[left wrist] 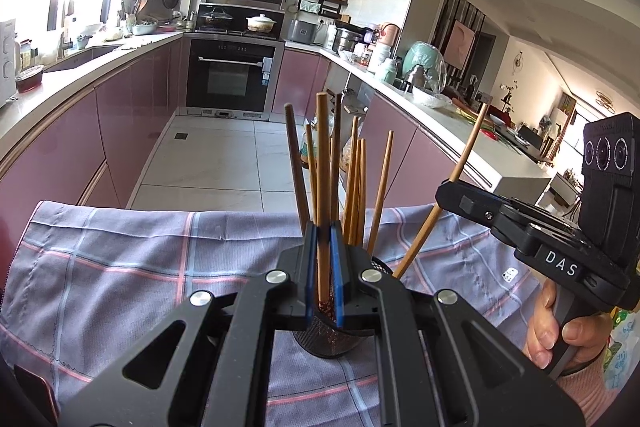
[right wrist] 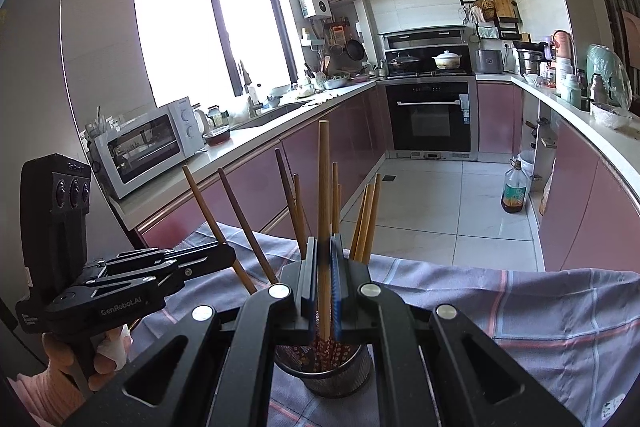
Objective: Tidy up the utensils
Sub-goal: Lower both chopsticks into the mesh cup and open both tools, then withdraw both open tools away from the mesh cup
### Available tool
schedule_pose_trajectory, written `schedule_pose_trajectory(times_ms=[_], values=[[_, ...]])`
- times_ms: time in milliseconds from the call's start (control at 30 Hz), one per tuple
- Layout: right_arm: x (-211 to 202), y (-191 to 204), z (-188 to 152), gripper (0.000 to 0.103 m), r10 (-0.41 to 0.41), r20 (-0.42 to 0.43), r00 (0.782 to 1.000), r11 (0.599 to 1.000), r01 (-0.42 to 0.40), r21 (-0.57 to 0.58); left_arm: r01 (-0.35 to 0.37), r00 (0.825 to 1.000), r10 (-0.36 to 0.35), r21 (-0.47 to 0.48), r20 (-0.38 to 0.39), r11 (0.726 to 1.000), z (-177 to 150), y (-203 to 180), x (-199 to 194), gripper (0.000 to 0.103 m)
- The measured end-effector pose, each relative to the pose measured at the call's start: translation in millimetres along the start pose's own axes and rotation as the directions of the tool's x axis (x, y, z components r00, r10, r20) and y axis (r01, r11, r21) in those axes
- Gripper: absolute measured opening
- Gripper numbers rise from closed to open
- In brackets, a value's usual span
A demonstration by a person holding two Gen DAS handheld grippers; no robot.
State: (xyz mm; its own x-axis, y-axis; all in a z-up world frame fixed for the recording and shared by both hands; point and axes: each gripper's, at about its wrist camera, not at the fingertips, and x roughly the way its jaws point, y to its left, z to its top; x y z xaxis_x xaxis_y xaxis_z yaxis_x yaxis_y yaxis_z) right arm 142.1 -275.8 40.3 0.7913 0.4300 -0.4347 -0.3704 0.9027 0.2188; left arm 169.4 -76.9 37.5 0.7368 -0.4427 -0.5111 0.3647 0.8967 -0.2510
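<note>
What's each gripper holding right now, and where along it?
Each holds one chopstick, lower end in the mesh cup: left gripper grips its chopstick low down, right gripper grips its chopstick around mid-length.

Upright chopsticks fan out of mesh holder, crowding approach from above; checked cloth around holder bare on both sides

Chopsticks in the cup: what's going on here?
A person holds a claw in each hand over a mesh cup standing on a checked cloth. The left claw is shut on one chopstick; the right claw is shut on another chopstick. Both sticks stand with their lower ends in the cup, among other chopsticks already there. Neither one is let go yet.
</note>
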Motion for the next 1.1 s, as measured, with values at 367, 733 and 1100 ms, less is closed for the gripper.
schedule_pose_trajectory(times_ms=[367,733,1100], values=[[15,-3,-5,0.005,0.003,-0.065,0.998,1.0,-0.002,0.011,-0.001,0.999,0.002,0.012,-0.039,1.0,-3,1,10,0.007],[28,-8,-14,0.005,0.001,-0.107,0.994,1.0,0.002,0.022,0.008,0.995,-0.007,0.004,-0.1,1.0,-8,7,31,0.007],[38,-14,-20,0.007,-0.009,-0.129,0.992,0.999,0.015,0.044,0.002,0.994,-0.003,-0.01,-0.106,1.0,-13,18,44,0.008]])
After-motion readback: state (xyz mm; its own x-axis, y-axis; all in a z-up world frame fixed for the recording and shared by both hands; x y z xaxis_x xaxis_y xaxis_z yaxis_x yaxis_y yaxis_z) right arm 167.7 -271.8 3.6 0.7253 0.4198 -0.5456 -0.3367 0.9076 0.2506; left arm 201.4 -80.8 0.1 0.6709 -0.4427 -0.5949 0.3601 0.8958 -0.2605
